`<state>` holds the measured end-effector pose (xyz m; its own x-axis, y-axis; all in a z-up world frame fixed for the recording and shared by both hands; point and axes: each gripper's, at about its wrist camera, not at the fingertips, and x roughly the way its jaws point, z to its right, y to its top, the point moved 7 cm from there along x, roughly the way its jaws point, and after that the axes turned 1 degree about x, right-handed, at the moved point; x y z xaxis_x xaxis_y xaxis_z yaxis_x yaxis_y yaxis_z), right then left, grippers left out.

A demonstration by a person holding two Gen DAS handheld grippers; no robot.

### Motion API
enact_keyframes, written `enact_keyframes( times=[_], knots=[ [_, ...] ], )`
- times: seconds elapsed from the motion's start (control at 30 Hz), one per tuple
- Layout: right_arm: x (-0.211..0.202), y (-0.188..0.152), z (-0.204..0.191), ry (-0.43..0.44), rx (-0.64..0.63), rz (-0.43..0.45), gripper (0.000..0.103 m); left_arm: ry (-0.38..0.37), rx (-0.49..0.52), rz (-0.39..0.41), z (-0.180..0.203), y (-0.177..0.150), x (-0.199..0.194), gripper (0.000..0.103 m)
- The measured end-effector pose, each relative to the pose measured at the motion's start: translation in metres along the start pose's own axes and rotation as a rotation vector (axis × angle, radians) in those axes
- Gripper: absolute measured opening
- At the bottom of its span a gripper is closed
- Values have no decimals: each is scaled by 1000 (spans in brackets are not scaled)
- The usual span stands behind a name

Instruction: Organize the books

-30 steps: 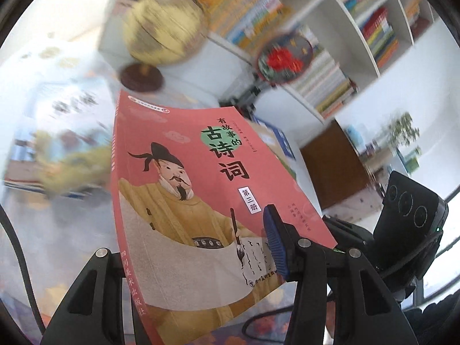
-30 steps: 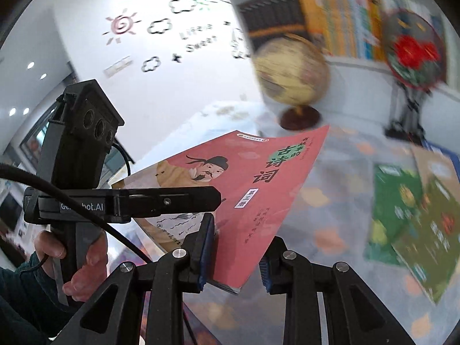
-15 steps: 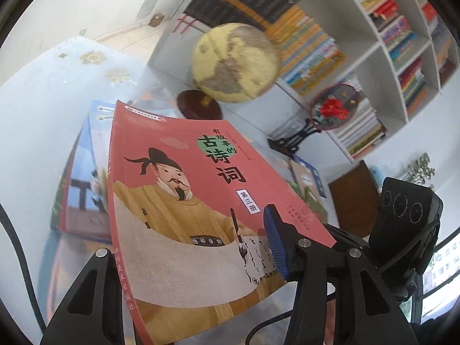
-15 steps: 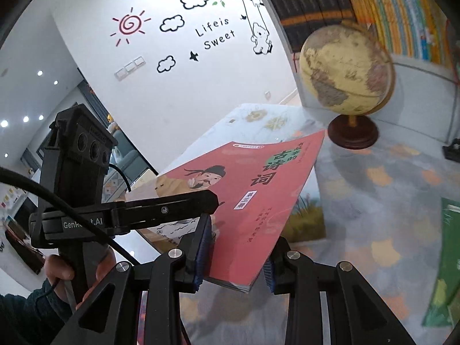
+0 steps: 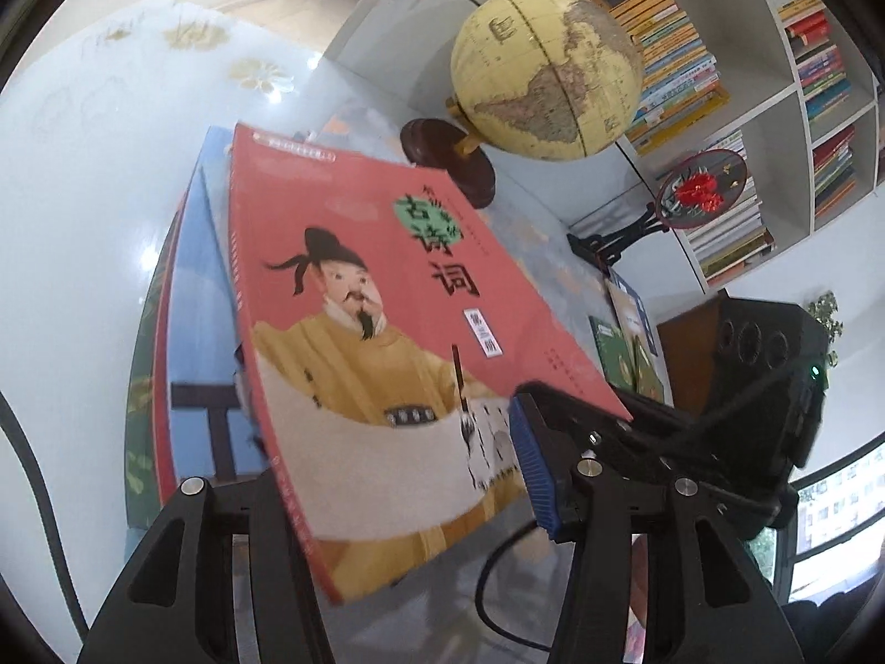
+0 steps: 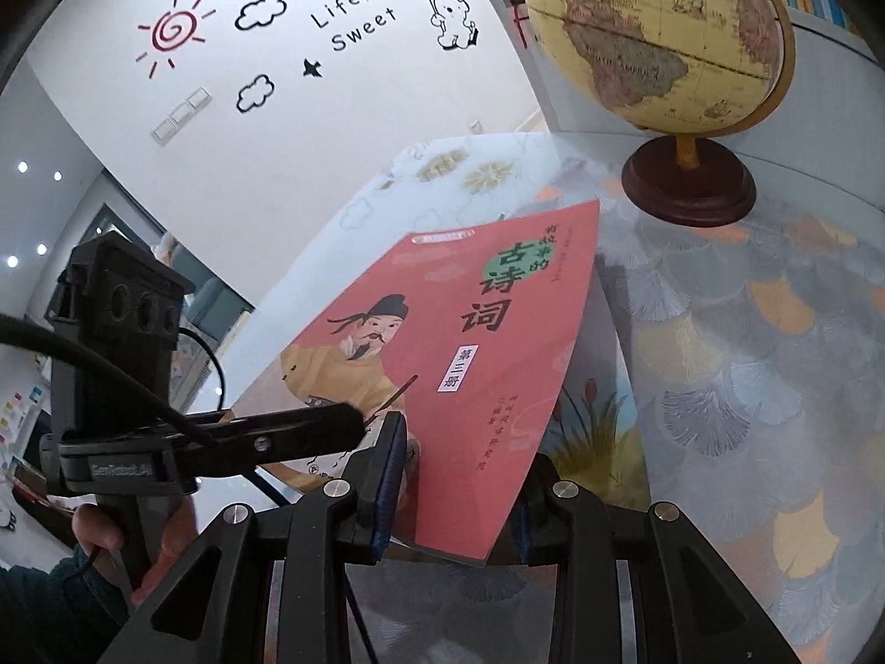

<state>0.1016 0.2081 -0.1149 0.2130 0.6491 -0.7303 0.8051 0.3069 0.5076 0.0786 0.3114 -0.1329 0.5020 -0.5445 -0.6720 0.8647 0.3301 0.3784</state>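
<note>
A red poetry book with a yellow-robed man on its cover is held by both grippers above a stack of books on the table. My left gripper is shut on the book's near edge. My right gripper is shut on the book's lower right corner. The book tilts, its far edge low over the stack. In the right wrist view the left gripper's body shows at the left, in a hand.
A globe on a dark wooden base stands behind the stack. A round red-flower fan on a stand and green books lie further right. Bookshelves fill the back wall. The table has a patterned cloth.
Both grippers have carried the red book to the left, past the globe, and lowered it over the stack of books. Both keep their hold.
</note>
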Motion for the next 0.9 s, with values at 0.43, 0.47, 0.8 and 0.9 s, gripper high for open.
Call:
enact_keyframes(
  times=[0.43,0.47,0.8,0.9],
  knots=[
    [22,-17,12,-101,49,-89,48,103,-36,-36,-48,-41,-45,52],
    [18,-18,17,-113,68,-76,48,103,-38,-34,-51,-42,-47,52],
    [-18,8,108,-479,250,26,48,77,-48,-55,-48,-31,-35,52],
    [-1,5,121,-526,214,-62,48,75,-35,-80,-45,-29,-31,52]
  ],
)
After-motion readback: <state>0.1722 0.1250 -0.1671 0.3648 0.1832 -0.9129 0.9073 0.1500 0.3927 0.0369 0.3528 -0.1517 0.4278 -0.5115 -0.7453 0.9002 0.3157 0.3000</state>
